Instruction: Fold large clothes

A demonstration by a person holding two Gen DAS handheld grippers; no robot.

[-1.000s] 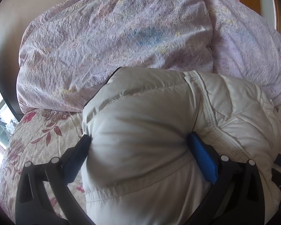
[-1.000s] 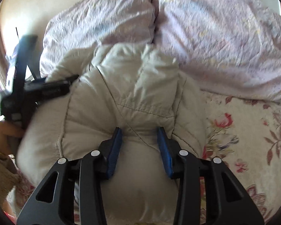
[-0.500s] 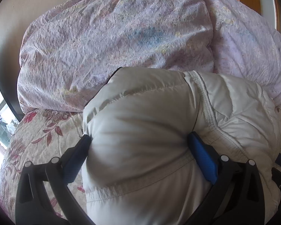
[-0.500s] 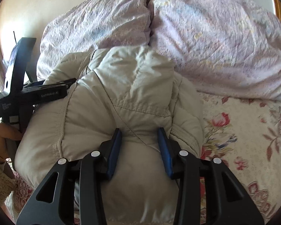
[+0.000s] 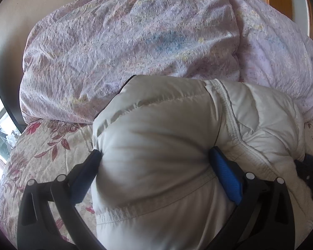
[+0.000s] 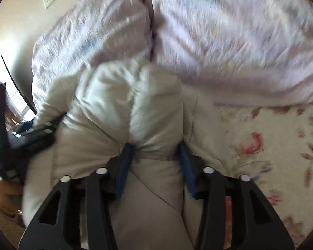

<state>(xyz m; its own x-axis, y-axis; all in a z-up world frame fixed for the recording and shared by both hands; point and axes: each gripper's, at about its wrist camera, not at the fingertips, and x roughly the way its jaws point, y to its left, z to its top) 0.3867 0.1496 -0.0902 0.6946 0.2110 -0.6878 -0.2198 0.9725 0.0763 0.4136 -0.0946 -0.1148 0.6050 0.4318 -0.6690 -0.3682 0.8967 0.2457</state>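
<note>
Cream puffer jacket (image 5: 156, 145) bulges, squeezed between wide left tongs (image 5: 154, 156) and narrower right tongs (image 6: 156, 148)

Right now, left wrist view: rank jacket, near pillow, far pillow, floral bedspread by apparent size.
1. Jacket and near pillow: alike; the jacket's closeness inflates it.
2. Far pillow.
3. Floral bedspread, mostly covered.

Two big purple pillows (image 5: 131, 48) are lying side by side on a bed cover (image 6: 267, 145) with pink flowers.
</note>
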